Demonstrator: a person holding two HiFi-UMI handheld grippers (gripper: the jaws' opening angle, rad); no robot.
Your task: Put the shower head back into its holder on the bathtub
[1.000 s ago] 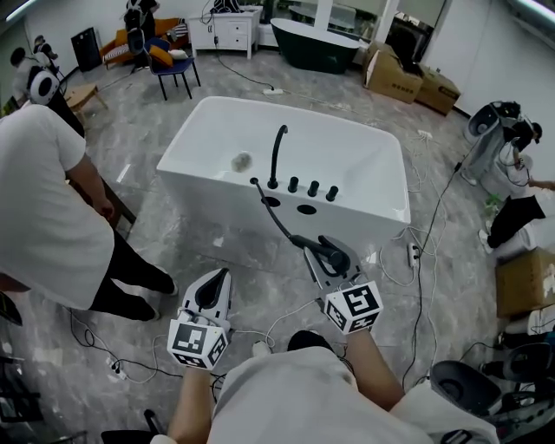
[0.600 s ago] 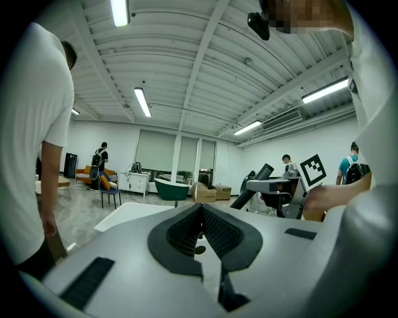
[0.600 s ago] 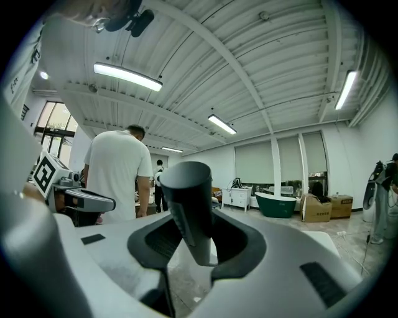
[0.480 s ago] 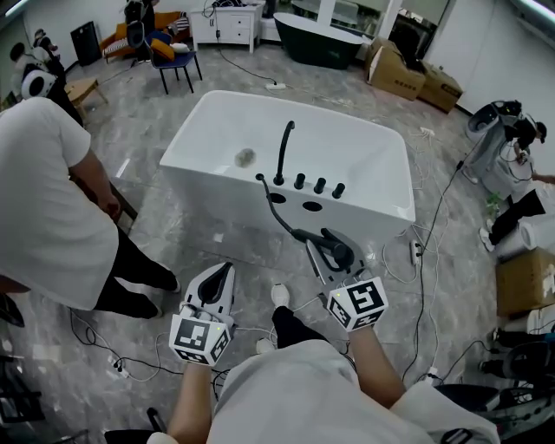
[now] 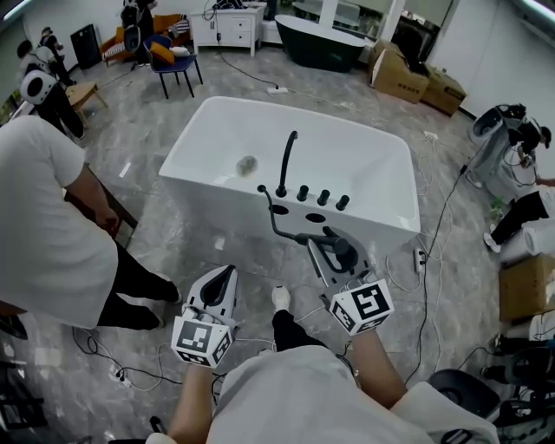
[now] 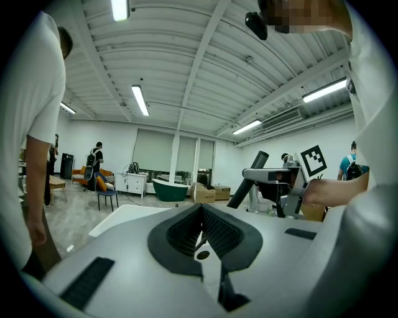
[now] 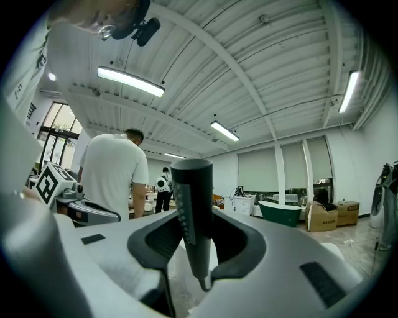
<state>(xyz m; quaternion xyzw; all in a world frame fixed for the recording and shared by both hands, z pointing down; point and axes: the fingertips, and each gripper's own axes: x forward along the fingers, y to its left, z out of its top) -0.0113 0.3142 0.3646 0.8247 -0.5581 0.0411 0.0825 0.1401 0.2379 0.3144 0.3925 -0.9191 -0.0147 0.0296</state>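
Note:
The white bathtub (image 5: 208, 204) stands ahead of me, with a black spout (image 5: 286, 163) and three black knobs (image 5: 323, 197) on its near deck. Two dark oval openings (image 5: 313, 218) lie in that deck in front of the knobs. My right gripper (image 5: 323, 245) (image 7: 198, 228) is shut on the black shower head (image 5: 338, 252) (image 7: 191, 205), a short way before the tub's near rim. Its black hose (image 5: 276, 222) runs from the deck to the head. My left gripper (image 5: 224, 276) (image 6: 200, 214) hangs lower left, shut and holding nothing.
A person in a white shirt (image 5: 43, 217) stands close on the left. Cables and a power strip (image 5: 414, 256) lie on the floor right of the tub. Farther back are cardboard boxes (image 5: 401, 76), a dark green tub (image 5: 321, 42), a blue chair (image 5: 178, 61) and a white dresser (image 5: 236, 26).
Both grippers have moved forward toward the tub, the right one carrying the shower head nearer the deck and slightly higher. A foot has stepped into view between them.

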